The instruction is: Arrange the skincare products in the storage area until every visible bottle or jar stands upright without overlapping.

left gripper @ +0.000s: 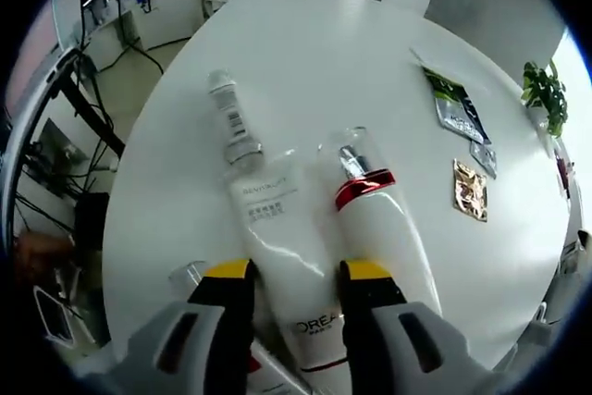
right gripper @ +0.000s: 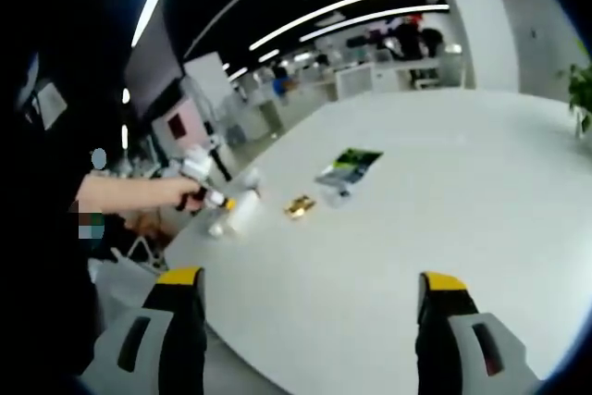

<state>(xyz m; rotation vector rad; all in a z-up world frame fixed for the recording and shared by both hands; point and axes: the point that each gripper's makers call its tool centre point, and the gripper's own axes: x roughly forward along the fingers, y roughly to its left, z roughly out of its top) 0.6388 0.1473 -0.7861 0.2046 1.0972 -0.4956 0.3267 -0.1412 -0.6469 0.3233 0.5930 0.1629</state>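
In the left gripper view, the left gripper (left gripper: 298, 282) hangs over the near edge of a round white table (left gripper: 324, 62), its yellow-tipped jaws apart on either side of a white tube (left gripper: 287, 256) that lies flat between them; whether the pads touch the tube cannot be told, so the grasp is unclear. Just right of it lies a second white tube (left gripper: 388, 228) with a red band and a clear cap, pointing away. Farther off and to the left, a slim bottle (left gripper: 231, 122) lies on its side, its near end touching the first tube. Part of another item with red shows under the left jaw, too hidden to name. On the far right of the table lie a green sachet (left gripper: 453, 104), a small silver sachet (left gripper: 483, 156) and a gold sachet (left gripper: 470, 190), flat and apart from the tubes.

In the right gripper view, the right gripper (right gripper: 314, 298) is released, its jaws wide apart above bare table (right gripper: 444, 191), holding nothing. Far to the left, a person's hand (right gripper: 176, 193) holds the left gripper (right gripper: 220, 199) over the white tubes (right gripper: 242, 215) at the table's edge. The gold sachet (right gripper: 298, 206) lies just right of them, the green sachet (right gripper: 350, 166) beyond it.
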